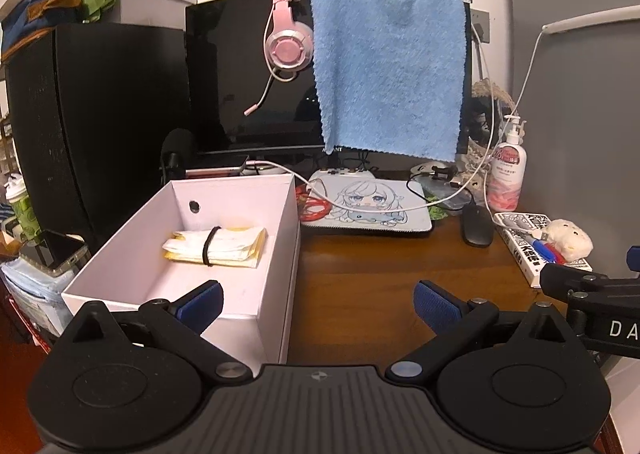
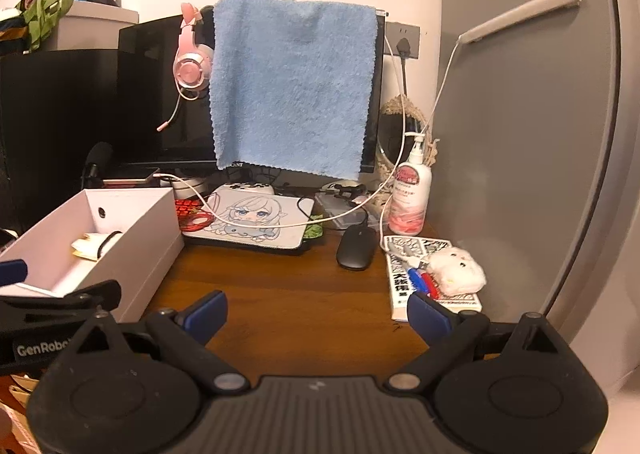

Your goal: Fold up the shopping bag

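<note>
From the left wrist camera, the left gripper [image 1: 318, 306] hangs over the near edge of the wooden table [image 1: 380, 282], its blue-padded fingers [image 1: 202, 300] spread wide with nothing between them. The left finger sits in front of the near wall of an open white box [image 1: 276, 254] at the left of the table. Inside the box, toward its far end, lies the folded shopping bag [image 1: 216, 244], a flat white and yellow bundle bound by a black elastic band [image 1: 210, 246]. This view looks down into the box and shows the whole bundle. At the right edge, part of the right gripper [image 1: 592, 290] pokes in. A phone [image 1: 60, 252] rests left of the box.

The right wrist camera sees the right gripper [image 2: 318, 310] with its fingers [image 2: 428, 316] likewise spread apart and empty over bare table [image 2: 288, 294]. The box [image 2: 132, 238] lies far to the left here, and only a corner of the bag [image 2: 90, 244] and band shows above its wall. The left gripper [image 2: 56, 294] enters at the left. This view gives more of the right side: a black mouse [image 2: 356, 250], a book [image 2: 416, 254] with a white plush toy [image 2: 456, 268] on it, a pump bottle [image 2: 410, 194] and a grey cabinet [image 2: 520, 134]. A blue towel [image 2: 292, 90] drapes over the monitor [image 2: 160, 94] at the far side, pink headphones [image 2: 190, 62] beside it.
</note>
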### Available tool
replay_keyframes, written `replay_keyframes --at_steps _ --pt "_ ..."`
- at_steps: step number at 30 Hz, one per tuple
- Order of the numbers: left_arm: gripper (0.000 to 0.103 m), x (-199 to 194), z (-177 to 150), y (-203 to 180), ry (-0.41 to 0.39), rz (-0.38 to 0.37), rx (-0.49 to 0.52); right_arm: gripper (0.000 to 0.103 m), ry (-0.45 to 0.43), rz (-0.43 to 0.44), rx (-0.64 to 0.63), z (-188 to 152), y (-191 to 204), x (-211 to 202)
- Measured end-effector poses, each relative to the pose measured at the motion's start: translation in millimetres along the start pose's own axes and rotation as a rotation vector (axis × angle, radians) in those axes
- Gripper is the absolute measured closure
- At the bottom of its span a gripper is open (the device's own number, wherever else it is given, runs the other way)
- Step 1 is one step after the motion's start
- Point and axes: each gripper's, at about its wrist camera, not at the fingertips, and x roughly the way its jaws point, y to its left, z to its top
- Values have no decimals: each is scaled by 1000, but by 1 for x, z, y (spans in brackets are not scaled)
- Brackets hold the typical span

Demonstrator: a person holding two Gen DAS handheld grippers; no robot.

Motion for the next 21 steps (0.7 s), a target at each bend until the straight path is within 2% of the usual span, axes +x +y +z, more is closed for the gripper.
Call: replay_keyframes --at_steps 21 --pt "1 -2 6 -3 6 16 -11 6 7 -2 4 2 0 2"
